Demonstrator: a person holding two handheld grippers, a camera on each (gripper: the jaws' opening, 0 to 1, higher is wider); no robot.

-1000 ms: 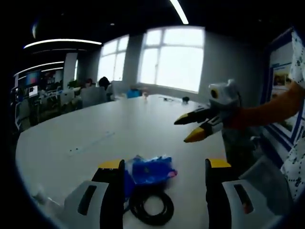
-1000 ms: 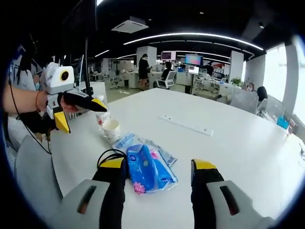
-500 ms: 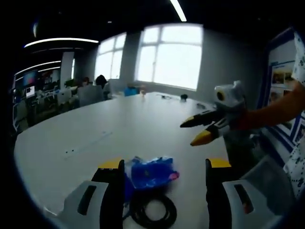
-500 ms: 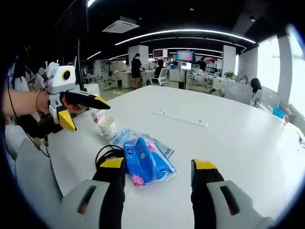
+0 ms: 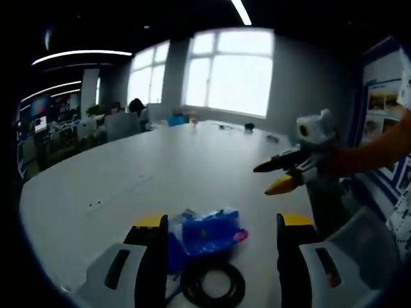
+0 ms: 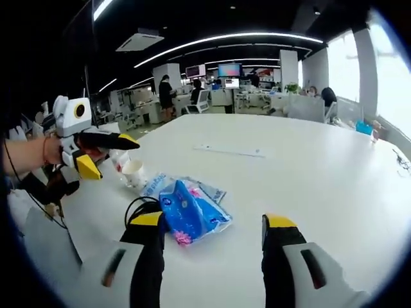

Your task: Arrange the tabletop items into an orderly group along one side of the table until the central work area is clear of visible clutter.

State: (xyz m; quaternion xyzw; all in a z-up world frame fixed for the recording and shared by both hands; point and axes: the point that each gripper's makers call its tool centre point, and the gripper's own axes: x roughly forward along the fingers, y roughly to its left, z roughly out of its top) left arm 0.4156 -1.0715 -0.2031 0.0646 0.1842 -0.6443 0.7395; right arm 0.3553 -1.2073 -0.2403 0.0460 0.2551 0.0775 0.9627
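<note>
Both grippers hang in the air with jaws spread wide and nothing between the fingertips. The left gripper (image 6: 106, 154), gripped by a hand (image 6: 61, 153), points its yellow tips forward; the right gripper (image 5: 276, 176) extends from a bare forearm (image 5: 379, 147).

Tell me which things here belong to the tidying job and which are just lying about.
Job:
blue tissue pack
flat blue packet
black cable coil
paper cup

Lying about:
long strip on the table
office chairs
monitors
</note>
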